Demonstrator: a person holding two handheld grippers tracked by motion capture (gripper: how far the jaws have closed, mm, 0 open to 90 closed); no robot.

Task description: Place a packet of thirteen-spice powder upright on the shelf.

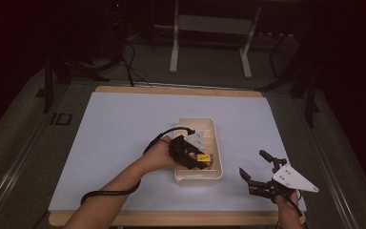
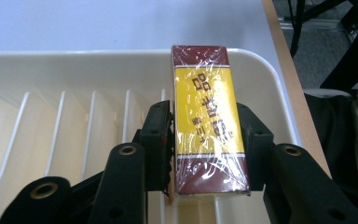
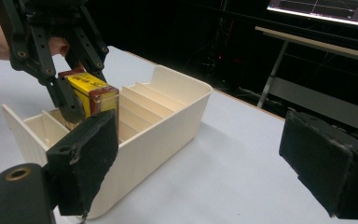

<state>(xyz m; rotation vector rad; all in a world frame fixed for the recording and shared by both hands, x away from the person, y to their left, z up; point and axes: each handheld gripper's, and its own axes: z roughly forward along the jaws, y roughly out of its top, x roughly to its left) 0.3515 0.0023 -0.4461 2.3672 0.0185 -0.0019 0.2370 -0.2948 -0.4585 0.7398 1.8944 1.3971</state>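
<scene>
a small rectangular box (image 2: 210,119), wrapped in crinkled clear film, yellow in the middle with dark red bands at both ends and dark characters on the yellow, clamped across its long sides between the black jaws of the left gripper (image 2: 209,140). held above the near end of a cream plastic bin (image 1: 216,172), oblong with rounded corners and smooth matte walls, divided inside by a row of thin upright fins into narrow slots (image 2: 74,135). slots visible in the left gripper view bare of contents; whether the box's lower end touches a fin or the bin floor, impossible to tell. in the right gripper view, same box (image 3: 92,94) seen tilted over the bin's end, pinched by the left gripper (image 3: 77,100) reaching down from above.

bin sitting on a pale blue-white sheet (image 1: 124,124) covering a wooden-edged table (image 1: 181,90), near the middle and slightly toward the person.

left hand (image 1: 159,155) wrapped around the left gripper (image 1: 198,160), forearm angled in from the lower left, black cable looping back along it. right gripper (image 1: 257,169) held well apart from the bin at the table's near right corner, gripped by the right hand (image 1: 288,205), grey three-cornered plate on top, jaws spread wide with nothing between them; rubbery, worn black pads (image 3: 86,158) framing the bin in its own view.
</scene>
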